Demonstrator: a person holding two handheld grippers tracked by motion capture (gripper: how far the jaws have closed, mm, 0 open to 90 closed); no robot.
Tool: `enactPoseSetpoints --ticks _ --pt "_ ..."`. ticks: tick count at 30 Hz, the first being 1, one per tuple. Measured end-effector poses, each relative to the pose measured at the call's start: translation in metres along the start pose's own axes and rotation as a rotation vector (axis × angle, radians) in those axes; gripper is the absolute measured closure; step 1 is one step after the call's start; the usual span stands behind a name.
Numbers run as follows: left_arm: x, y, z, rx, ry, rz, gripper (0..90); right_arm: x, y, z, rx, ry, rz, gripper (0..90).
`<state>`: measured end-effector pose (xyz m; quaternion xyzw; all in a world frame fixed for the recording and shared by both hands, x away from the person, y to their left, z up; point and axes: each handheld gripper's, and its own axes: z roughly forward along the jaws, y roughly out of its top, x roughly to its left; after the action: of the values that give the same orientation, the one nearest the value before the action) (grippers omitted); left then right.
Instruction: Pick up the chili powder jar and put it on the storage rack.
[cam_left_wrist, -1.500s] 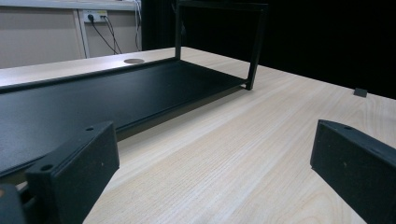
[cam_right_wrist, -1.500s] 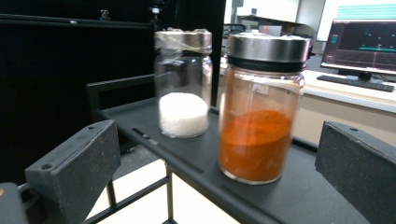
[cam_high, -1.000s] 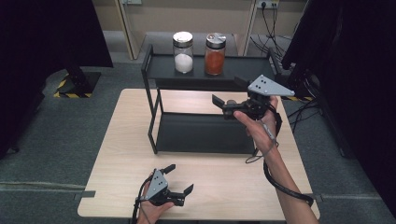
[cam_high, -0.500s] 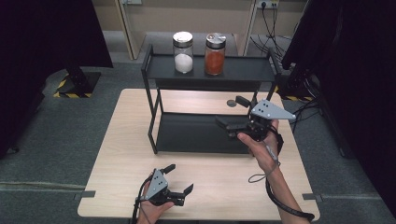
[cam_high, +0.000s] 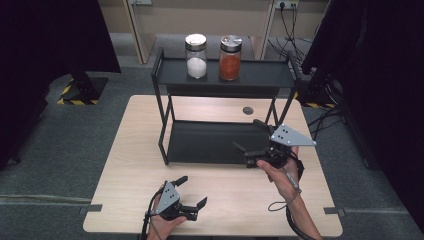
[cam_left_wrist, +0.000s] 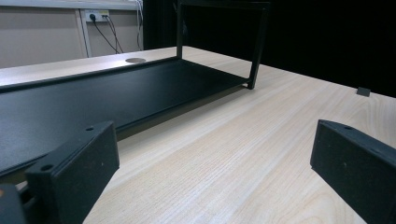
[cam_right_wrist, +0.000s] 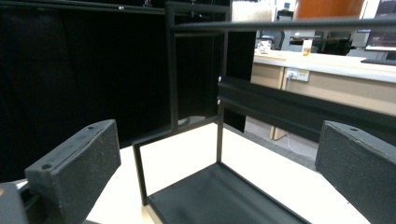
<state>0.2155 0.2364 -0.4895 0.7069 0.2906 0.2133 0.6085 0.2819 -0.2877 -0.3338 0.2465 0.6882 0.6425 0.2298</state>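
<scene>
A black two-shelf rack stands at the back of the wooden table. On its top shelf are two glass jars, one with white contents and one with orange contents. My right gripper hovers open at the front right of the empty lower shelf, pointing left. In the right gripper view its open jaws frame the rack's posts with nothing between them. My left gripper rests open near the table's front edge. The left gripper view looks along the lower shelf.
A round cable hole sits in the tabletop behind the rack, also visible in the left gripper view as a hole. Bare wood lies in front of the rack. Dark curtains and cables surround the table.
My right gripper has come down and toward the person, from beside the rack's upper right to the front right of the lower shelf. The left gripper has stayed put.
</scene>
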Motion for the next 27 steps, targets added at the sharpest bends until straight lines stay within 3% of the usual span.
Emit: enactPoseSetpoints --ticks 10,14,27 --pt "0.0 0.0 0.0 -0.001 0.001 0.0 0.5 0.005 -0.032 -0.006 0.033 0.006 0.028 0.4" --pt "0.0 0.0 0.0 -0.003 0.003 -0.003 0.5 0.008 -0.046 -0.01 0.015 0.002 0.04 0.4" --pt "0.0 0.0 0.0 -0.002 0.005 -0.001 0.5 0.016 -0.075 -0.014 0.029 0.012 0.068 0.4"
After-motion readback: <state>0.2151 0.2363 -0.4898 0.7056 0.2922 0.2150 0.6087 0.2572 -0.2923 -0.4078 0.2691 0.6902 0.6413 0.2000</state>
